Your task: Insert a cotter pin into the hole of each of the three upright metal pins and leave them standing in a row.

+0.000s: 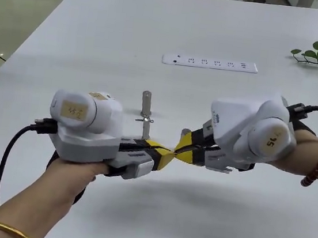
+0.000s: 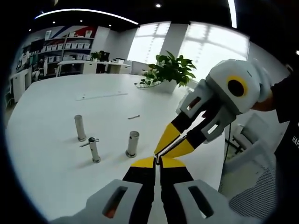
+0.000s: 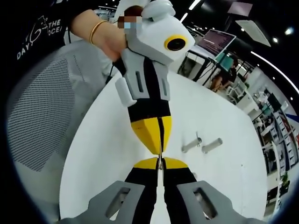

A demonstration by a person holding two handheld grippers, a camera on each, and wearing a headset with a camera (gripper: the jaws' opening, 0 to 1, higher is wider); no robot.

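**White bench, two grippers tip to tip**

White tabletop carries the work, with a power strip farther back. The left gripper and right gripper meet nose to nose above it, both with jaws pressed together. A thin metal sliver shows where the tips meet; I cannot tell which gripper holds it. Three upright pins stand beyond the tips, apart from them: the far pin, the middle pin with a cotter pin through it, and the near pin. A loose cotter pin lies farther off.
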